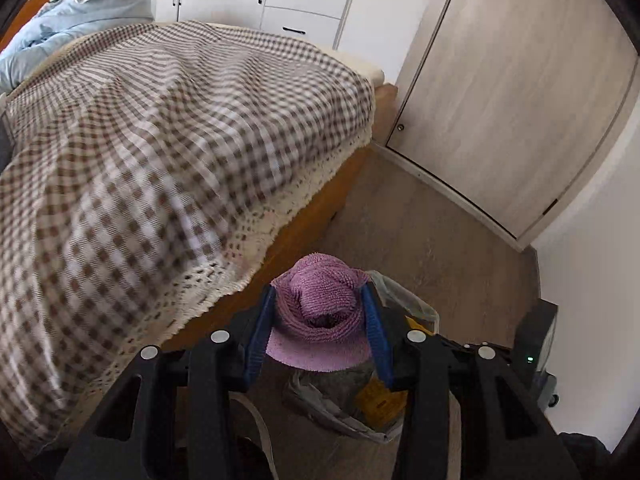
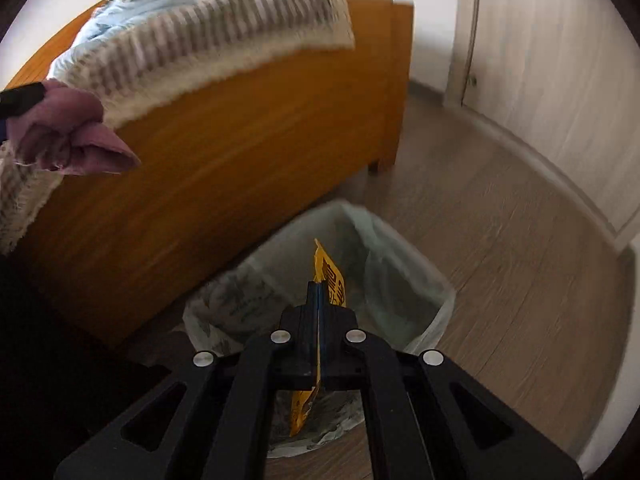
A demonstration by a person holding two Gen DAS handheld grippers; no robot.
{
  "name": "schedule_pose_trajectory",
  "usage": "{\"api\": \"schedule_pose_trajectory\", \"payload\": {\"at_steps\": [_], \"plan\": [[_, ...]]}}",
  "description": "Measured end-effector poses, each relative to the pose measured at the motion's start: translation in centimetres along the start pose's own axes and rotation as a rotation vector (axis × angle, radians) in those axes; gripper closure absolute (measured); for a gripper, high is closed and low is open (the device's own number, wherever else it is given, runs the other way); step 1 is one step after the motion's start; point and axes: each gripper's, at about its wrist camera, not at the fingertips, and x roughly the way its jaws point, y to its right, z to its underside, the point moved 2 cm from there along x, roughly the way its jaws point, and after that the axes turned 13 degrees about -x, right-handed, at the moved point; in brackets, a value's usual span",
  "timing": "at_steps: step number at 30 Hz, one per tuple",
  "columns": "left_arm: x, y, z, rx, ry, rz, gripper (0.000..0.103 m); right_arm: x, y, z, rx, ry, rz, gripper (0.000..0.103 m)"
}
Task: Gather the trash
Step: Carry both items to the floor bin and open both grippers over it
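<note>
Holding a purple cloth [image 1: 320, 308] and a yellow wrapper [image 2: 334, 278] over a lined bin [image 2: 424, 280] beside the bed [image 2: 240, 148].

Much is smeared by motion: the checked bedspread [image 1: 160, 140] blurs to streaks, and the print on the wrapper cannot be read. The left gripper's frame hides most of the bin from its own camera, and in the right wrist view the bin's near rim is cut off behind the black arms. The left gripper [image 1: 320, 320] stands about half open, its blue pads [image 1: 374, 320] pressed against both sides of the bunched cloth; in the right wrist view that cloth shows at the left edge, in front of the bedspread's fringe. The right gripper [image 2: 319, 300] is fully closed, pinching the wrapper, which sticks out above the fingertips and hangs below them over the bin's clear liner.
</note>
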Motion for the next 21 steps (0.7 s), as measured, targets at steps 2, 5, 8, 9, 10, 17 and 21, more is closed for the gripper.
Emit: {"api": "schedule_pose_trajectory", "payload": {"at_steps": [2, 5, 8, 9, 10, 17, 21], "plan": [[1.5, 0.5, 0.4, 0.029, -0.037, -0.009, 0.062, 3.2, 1.1, 1.1, 0.068, -0.083, -0.002, 0.103], [3.2, 1.6, 0.9, 0.075, -0.067, -0.018, 0.061, 7.3, 2.7, 2.0, 0.091, -0.228, 0.065, 0.074], [4.8, 1.9, 1.6, 0.086, -0.114, -0.017, 0.061, 6.3, 3.6, 2.3, 0.113, -0.209, 0.137, 0.039], [5.4, 2.0, 1.8, 0.088, -0.135, -0.021, 0.061, 5.6, 3.8, 2.2, 0.13, -0.194, 0.136, 0.039], [6.1, 2.0, 2.0, 0.089, -0.158, -0.024, 0.061, 5.1, 4.0, 2.1, 0.147, -0.185, 0.146, 0.039], [15.1, 3.6, 5.1, 0.18, -0.416, -0.125, 0.06, 0.4, 4.3, 2.1, 0.243, -0.134, 0.145, 0.039], [19.3, 3.4, 7.5, 0.245, -0.518, -0.181, 0.048, -0.4, 4.2, 1.8, 0.225, -0.107, 0.146, 0.039]]}}
